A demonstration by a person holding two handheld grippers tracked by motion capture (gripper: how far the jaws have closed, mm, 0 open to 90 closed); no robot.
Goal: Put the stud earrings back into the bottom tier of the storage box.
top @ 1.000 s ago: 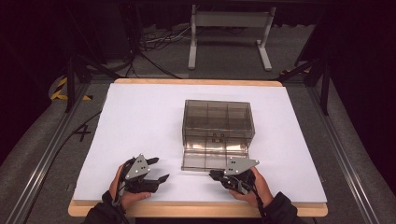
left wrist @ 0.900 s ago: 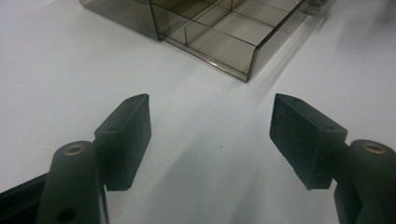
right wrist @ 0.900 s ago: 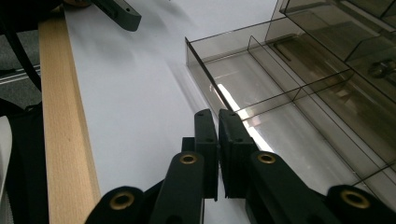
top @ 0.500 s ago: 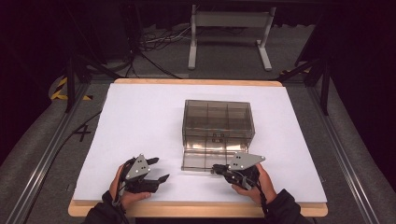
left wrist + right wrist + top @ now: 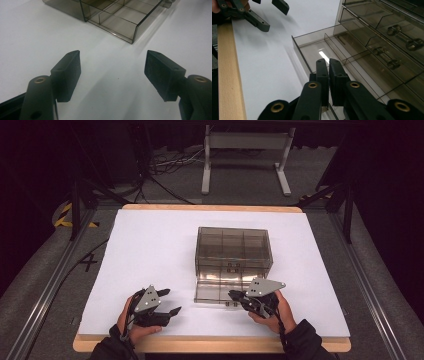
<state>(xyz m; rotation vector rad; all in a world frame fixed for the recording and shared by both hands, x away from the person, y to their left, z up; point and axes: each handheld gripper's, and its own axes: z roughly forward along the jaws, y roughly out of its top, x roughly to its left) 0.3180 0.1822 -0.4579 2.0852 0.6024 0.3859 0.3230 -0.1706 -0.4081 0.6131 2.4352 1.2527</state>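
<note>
A smoky see-through drawer cabinet [image 5: 232,247] stands mid-table on the white sheet. Its bottom drawer [image 5: 215,290] is pulled out toward me and has bare compartments [image 5: 317,50]. My right gripper [image 5: 234,295] sits over the drawer's front wall. In the right gripper view its pads [image 5: 328,61] are shut together, with nothing seen between them, and point into the drawer. The two upper drawers are closed, each with a clear bar handle [image 5: 402,37]. My left gripper [image 5: 171,301] rests at the front left, apart from the drawer [image 5: 117,22]. Its jaws [image 5: 112,53] are open over bare sheet.
The table's wooden front edge [image 5: 210,345] runs just behind both hands. White sheet [image 5: 150,250] lies free to the left and right of the cabinet. Behind the table stand a metal frame [image 5: 245,150] and floor cables [image 5: 170,167]. Rails run along both sides.
My right gripper has shifted slightly away from me, toward the drawer, jaws still shut. The left gripper and the drawer have stayed put.
</note>
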